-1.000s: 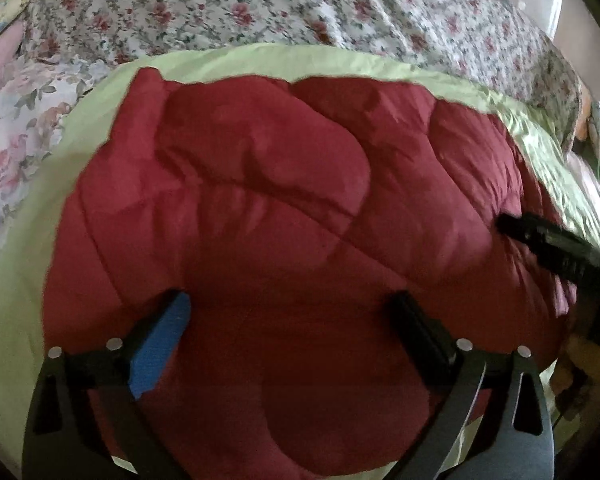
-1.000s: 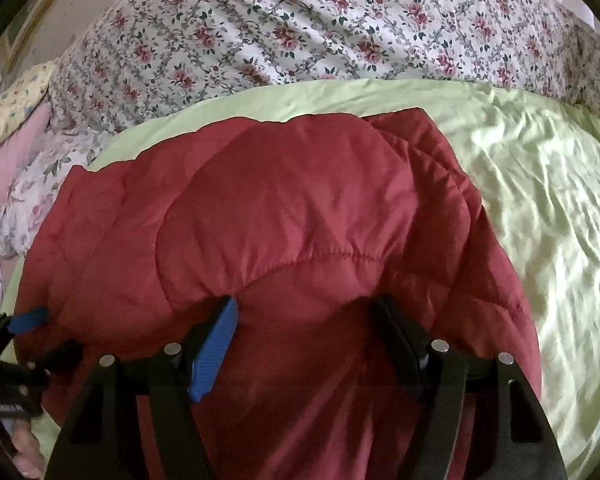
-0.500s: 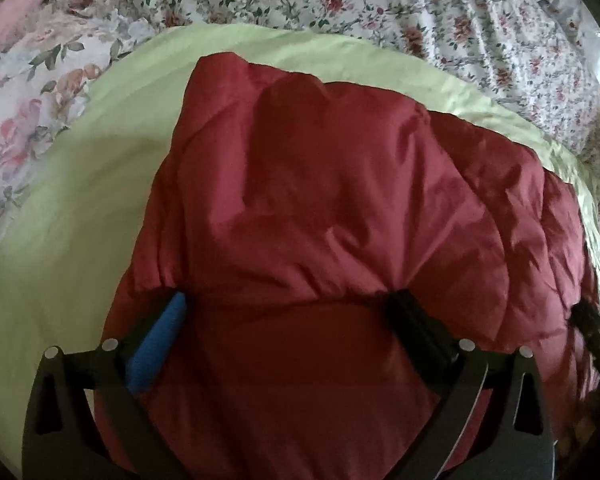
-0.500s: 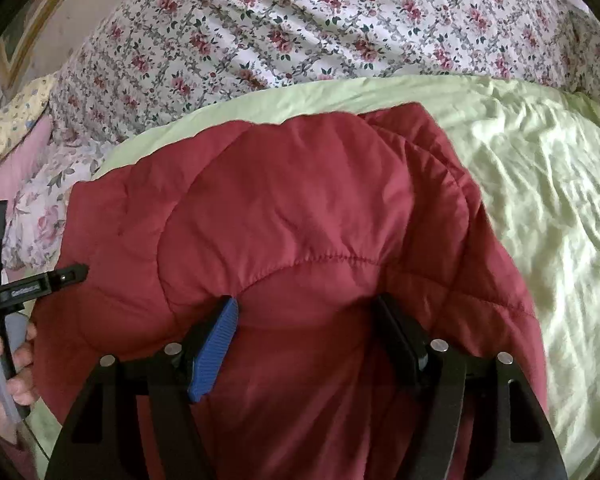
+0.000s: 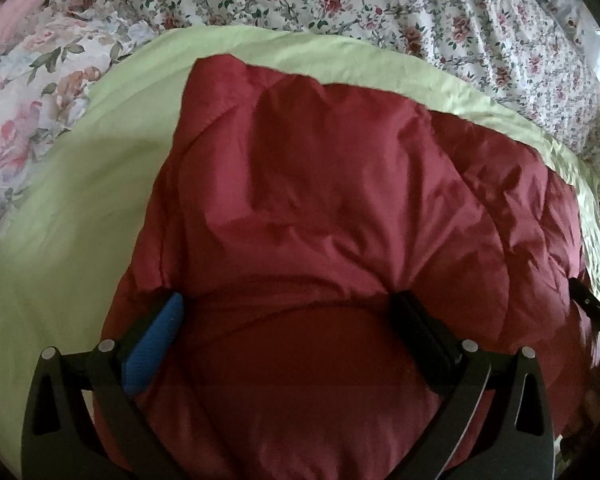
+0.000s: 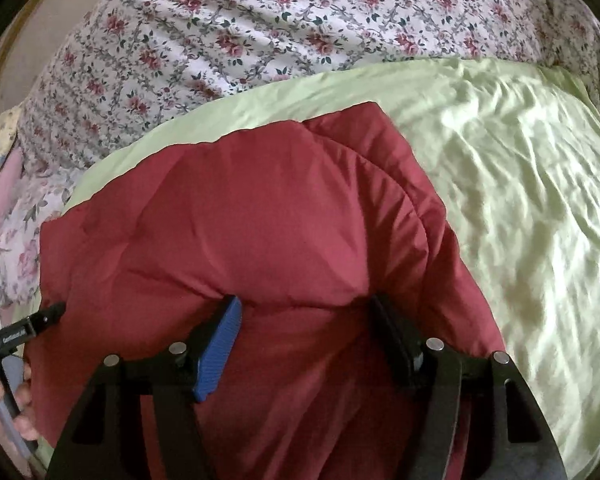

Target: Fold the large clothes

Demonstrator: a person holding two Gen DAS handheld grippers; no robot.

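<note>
A dark red quilted padded garment point(image 5: 340, 220) lies bunched on a light green sheet point(image 5: 80, 208); it also shows in the right wrist view point(image 6: 260, 240). My left gripper point(image 5: 288, 308) has its fingers spread wide, with a thick fold of the red garment bulging between them. My right gripper point(image 6: 304, 312) stands the same way, fingers wide around another thick fold of the garment. The frames do not show whether either pair of fingers presses the cloth. The left gripper's body point(image 6: 16, 336) and the hand holding it show at the right wrist view's left edge.
A floral bedspread point(image 6: 300, 32) covers the far side of the bed. A floral pillow point(image 5: 28, 92) lies at the far left. The green sheet point(image 6: 520, 200) stretches wrinkled to the right of the garment.
The left gripper has swung left with the garment, so more green sheet shows on its left. The red garment has bunched narrower. The right gripper has hardly moved.
</note>
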